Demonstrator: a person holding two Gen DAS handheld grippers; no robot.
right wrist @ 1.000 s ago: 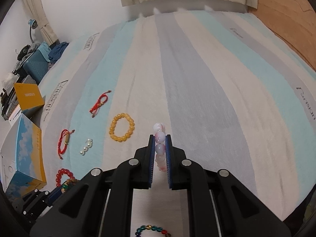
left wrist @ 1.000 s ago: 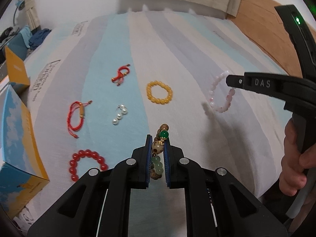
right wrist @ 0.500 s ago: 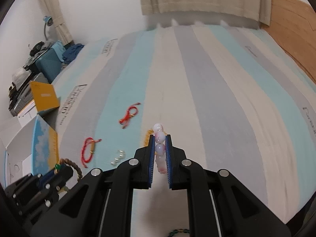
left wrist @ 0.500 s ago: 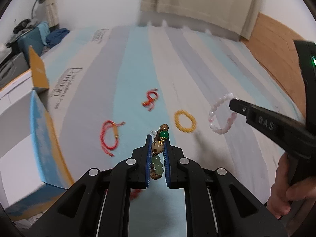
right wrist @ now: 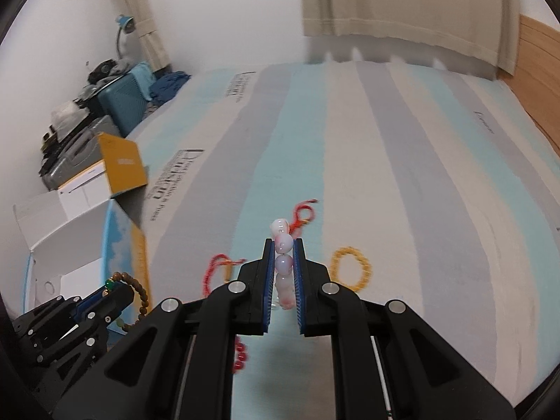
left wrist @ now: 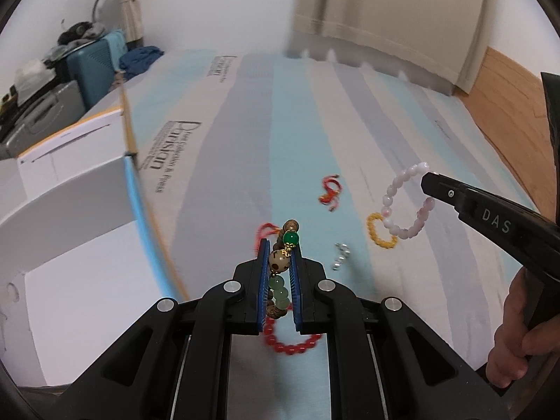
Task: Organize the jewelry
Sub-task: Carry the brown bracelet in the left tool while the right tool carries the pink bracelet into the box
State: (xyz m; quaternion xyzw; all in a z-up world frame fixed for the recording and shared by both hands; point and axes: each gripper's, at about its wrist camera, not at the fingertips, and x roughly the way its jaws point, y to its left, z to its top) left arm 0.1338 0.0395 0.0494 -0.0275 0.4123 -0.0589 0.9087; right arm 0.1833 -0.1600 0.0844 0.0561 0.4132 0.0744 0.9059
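Pink bead bracelet [right wrist: 284, 262] sits clamped in the right gripper [right wrist: 283, 276]; left gripper [left wrist: 280, 280] pinches the wooden-and-green bracelet [left wrist: 280, 269], beside the white box [left wrist: 70, 217].

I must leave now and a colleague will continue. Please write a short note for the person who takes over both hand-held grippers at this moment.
Left hand-held gripper: shut on the brown and green bead bracelet, lifted off the bed.
Right hand-held gripper: shut on the pink bead bracelet, also in the air.
The open box stands at the left edge of the striped bed.
Done: two bracelets picked up, none seen put away yet.
Left: on the bed lie the yellow bead bracelet, red bead bracelet, two red cord bracelets and the pearl piece.
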